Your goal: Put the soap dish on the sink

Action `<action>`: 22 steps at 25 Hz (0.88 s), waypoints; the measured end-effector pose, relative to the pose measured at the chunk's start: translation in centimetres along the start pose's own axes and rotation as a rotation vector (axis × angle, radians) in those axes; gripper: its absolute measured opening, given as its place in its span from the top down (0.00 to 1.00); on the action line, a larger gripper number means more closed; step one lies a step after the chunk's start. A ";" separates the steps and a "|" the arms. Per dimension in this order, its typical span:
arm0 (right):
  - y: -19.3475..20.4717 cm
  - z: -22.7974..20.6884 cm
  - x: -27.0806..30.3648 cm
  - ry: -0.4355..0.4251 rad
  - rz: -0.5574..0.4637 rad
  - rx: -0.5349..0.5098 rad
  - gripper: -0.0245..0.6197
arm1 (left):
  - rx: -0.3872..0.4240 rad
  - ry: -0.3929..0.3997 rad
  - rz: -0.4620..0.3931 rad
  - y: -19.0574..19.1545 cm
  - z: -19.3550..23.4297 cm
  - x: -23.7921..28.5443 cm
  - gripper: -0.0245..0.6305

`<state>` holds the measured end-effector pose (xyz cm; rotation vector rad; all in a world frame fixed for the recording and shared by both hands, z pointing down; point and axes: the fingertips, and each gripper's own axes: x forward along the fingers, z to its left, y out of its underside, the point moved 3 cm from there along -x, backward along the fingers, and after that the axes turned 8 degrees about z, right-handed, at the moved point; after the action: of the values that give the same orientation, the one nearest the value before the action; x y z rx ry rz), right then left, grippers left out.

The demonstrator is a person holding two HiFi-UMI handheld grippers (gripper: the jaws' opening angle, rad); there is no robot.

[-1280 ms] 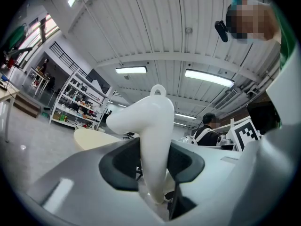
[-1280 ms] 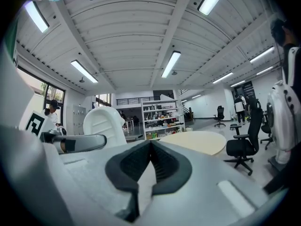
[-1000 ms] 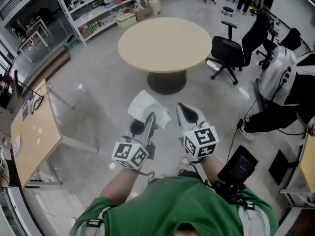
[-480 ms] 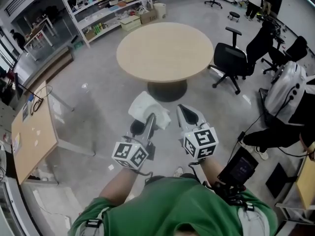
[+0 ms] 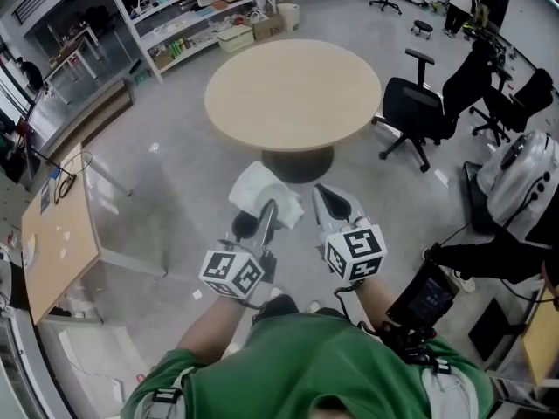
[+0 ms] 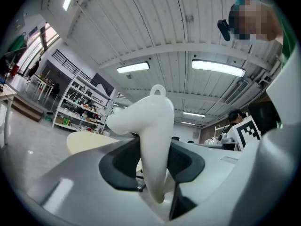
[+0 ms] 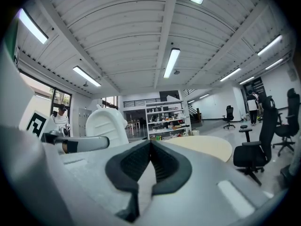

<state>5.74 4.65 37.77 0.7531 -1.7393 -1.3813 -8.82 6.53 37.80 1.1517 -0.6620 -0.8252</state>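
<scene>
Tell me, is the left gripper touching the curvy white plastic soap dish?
Touching. In the left gripper view, the left gripper's dark pads press on both sides of the curvy white plastic soap dish, with no gap.

round table (image 5: pixel 293 90): centre floor | office chair (image 5: pixel 417 112): beside it (black) | shelving rack (image 5: pixel 188 7): behind

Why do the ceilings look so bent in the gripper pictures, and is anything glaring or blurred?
Left gripper view: wide-angle lens bows the ceiling, corners go black, ceiling lamp glares white, soap dish looks sharp. Right gripper view: same bowing and dark corners. Head view: even light, round table crisp.
</scene>
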 end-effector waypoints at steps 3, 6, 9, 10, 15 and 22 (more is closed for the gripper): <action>0.0 -0.4 1.1 0.004 0.006 0.002 0.96 | -0.006 0.003 0.006 0.1 0.8 0.9 0.73; -0.2 -1.2 2.4 0.014 0.012 0.001 0.96 | -0.016 0.011 0.009 0.0 1.8 2.2 0.73; -0.8 -2.0 4.0 0.037 0.016 0.003 0.96 | -0.024 0.033 0.015 -0.5 3.1 4.0 0.73; -1.1 -2.1 4.7 0.045 0.016 0.003 0.96 | -0.025 0.042 0.016 -0.8 3.7 4.5 0.73; -2.1 -2.6 8.3 0.078 0.009 0.002 0.96 | -0.024 0.074 0.013 -2.1 6.9 6.9 0.73; -3.2 -2.7 13.2 0.114 0.001 0.001 0.96 | -0.022 0.116 0.016 -3.4 11.3 9.7 0.73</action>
<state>1.06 -8.44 37.68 0.8158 -1.6517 -1.3116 -13.38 -8.03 38.09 1.1636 -0.5645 -0.7442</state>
